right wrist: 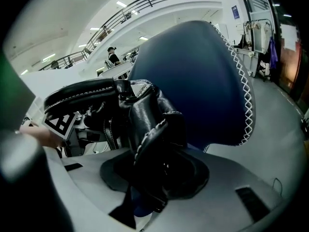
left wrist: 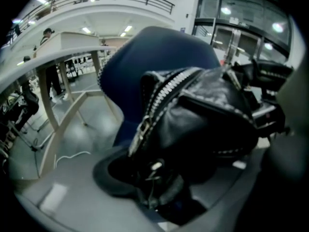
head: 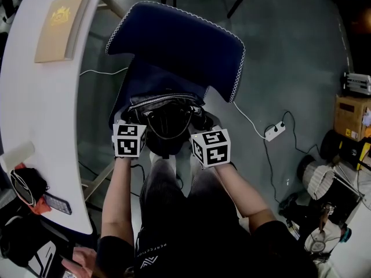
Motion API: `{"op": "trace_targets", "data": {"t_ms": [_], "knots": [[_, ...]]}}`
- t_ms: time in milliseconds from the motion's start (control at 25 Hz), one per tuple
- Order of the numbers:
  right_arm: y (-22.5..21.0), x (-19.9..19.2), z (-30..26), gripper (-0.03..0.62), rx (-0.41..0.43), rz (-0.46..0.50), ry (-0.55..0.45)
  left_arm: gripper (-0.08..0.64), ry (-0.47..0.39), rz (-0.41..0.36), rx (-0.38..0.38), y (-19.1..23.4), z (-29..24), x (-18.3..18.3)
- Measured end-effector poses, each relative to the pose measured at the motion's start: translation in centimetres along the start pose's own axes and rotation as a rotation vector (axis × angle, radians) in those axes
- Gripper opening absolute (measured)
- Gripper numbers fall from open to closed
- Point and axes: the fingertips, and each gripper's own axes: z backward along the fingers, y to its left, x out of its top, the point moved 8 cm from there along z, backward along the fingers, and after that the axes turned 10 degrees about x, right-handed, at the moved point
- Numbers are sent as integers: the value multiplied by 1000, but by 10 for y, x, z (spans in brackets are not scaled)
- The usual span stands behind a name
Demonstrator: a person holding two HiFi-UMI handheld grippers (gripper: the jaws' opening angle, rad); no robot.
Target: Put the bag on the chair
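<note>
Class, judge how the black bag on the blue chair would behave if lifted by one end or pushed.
The bag looks like soft leather, creased and slumped, so it would probably sag, not stay stiff. Its smooth sheen suggests it may slide on the chair if pushed. Sitting low and wide, it seems unlikely to tip.

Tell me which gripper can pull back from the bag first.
Left, probably. The bag already sits on the chair. The left gripper has its jaws wide around one end, while the right gripper has them narrower on the other end, perhaps gripping it.
</note>
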Motion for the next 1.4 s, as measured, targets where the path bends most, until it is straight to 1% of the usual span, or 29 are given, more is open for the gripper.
{"op": "trace_targets", "data": {"t_ms": [120, 360, 400, 440, 600, 760, 840, 960, 1160, 1280, 1400], "knots": [[0, -1, 1, 150, 2, 19, 12, 255, 9, -22, 3, 2, 3, -2], [-1, -7, 7, 197, 25, 42, 36, 278, -13, -1, 16, 7, 13, -5], [-1, -7, 8, 209, 25, 43, 37, 278, -14, 3, 17, 6, 15, -5], [-1, -7, 9, 234, 25, 44, 37, 278, -15, 6, 18, 6, 18, -5], [0, -8, 13, 253, 27, 45, 46, 272, -14, 12, 16, 6, 27, -8], [1, -12, 18, 277, 29, 44, 61, 260, 7, 5, 15, 5, 36, -13], [1, -13, 21, 290, 31, 43, 61, 259, 9, 18, 13, 5, 40, -14], [1, -14, 28, 293, 26, 45, 52, 261, 2, 46, 13, 8, 45, -14], [1, -11, 42, 291, 15, 55, 31, 258, -2, 56, 17, 8, 58, -10], [2, -9, 52, 267, 13, 60, 22, 249, 4, 72, 17, 6, 66, -12], [5, -6, 60, 231, 14, 60, 7, 221, -10, 93, 25, 6, 77, -13]]}}
